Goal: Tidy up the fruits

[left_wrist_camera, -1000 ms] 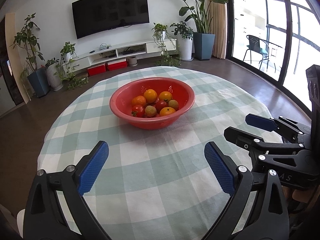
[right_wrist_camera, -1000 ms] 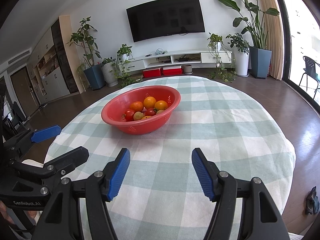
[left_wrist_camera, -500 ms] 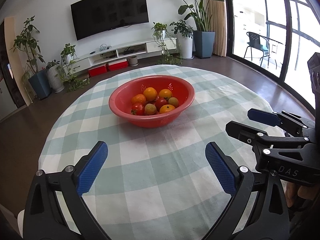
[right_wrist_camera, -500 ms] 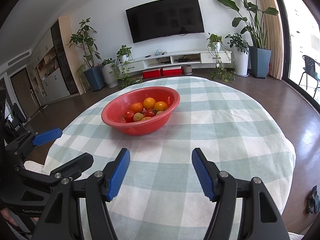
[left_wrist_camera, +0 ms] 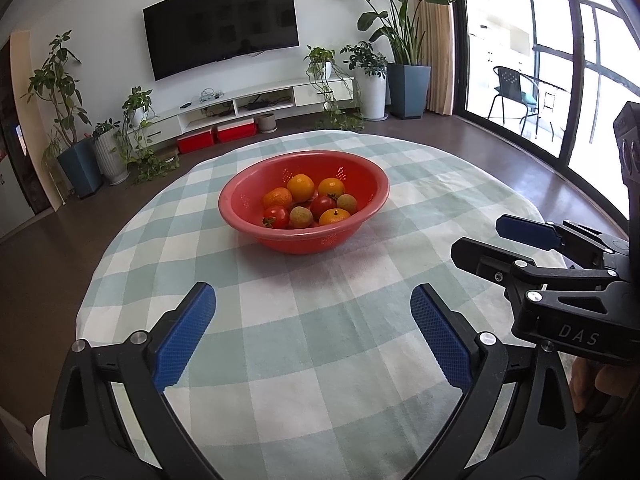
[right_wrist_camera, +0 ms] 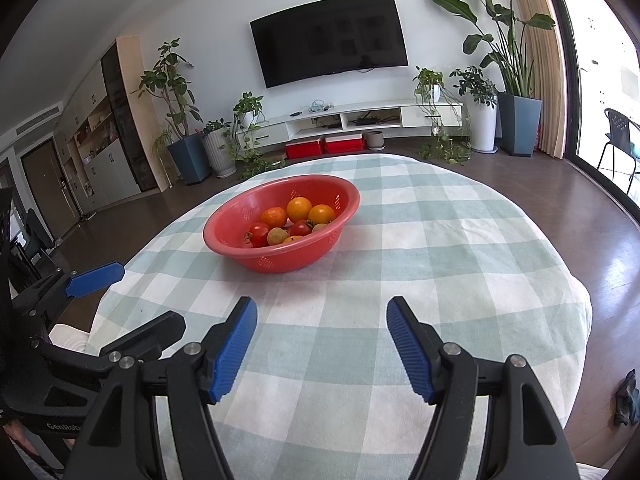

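Note:
A red plastic colander bowl (left_wrist_camera: 248, 196) stands near the middle of a round table with a green-and-white checked cloth (left_wrist_camera: 320, 340). It holds several fruits: oranges (left_wrist_camera: 301, 187), red tomatoes (left_wrist_camera: 276, 216) and pale yellowish fruits (left_wrist_camera: 300, 217). The bowl also shows in the right wrist view (right_wrist_camera: 228, 224). My left gripper (left_wrist_camera: 312, 332) is open and empty above the near part of the cloth. My right gripper (right_wrist_camera: 322, 344) is open and empty, also short of the bowl. Each gripper shows at the edge of the other's view, the right gripper (left_wrist_camera: 516, 240) and the left (right_wrist_camera: 120, 300).
The table edge curves round on all sides, with dark wood floor (right_wrist_camera: 600, 240) beyond. Far off are a TV (left_wrist_camera: 220, 24), a white low cabinet (left_wrist_camera: 256, 100), potted plants (left_wrist_camera: 404, 80) and a glass door with a chair (left_wrist_camera: 516, 96).
Both grippers have shifted only slightly; the bowl sits a little lower in the left wrist view. Both stay open and empty.

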A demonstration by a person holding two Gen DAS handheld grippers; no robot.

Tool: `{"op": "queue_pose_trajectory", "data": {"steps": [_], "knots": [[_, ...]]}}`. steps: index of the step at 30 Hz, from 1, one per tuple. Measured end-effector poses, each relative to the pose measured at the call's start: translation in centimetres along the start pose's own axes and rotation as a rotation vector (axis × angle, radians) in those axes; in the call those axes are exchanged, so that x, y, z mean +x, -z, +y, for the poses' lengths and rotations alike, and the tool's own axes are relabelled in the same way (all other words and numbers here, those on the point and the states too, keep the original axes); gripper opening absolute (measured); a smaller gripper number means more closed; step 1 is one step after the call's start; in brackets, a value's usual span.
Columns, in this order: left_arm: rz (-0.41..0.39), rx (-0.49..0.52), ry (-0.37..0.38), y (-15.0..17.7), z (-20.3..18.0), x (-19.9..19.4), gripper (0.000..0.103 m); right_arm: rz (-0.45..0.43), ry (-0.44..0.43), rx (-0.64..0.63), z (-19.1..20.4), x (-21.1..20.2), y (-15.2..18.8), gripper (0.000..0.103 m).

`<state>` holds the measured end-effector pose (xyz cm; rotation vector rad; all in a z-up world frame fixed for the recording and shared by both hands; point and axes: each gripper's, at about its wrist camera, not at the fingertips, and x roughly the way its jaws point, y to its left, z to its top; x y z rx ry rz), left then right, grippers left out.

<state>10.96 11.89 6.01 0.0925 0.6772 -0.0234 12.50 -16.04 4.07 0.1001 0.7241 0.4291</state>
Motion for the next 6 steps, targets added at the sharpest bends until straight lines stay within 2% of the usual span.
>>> {"op": "queue_pose_trajectory", "data": {"steps": [1,6], "knots": [[0.001,-0.008,0.004,0.0,-0.2,0.0,0.099,0.001,0.000,-0.001,-0.1,0.0,0.0,0.071],[0.017,-0.020,-0.002,-0.7,3.9,2.1,0.099,0.001,0.002,0.002,0.1,0.0,0.0,0.071]]}}
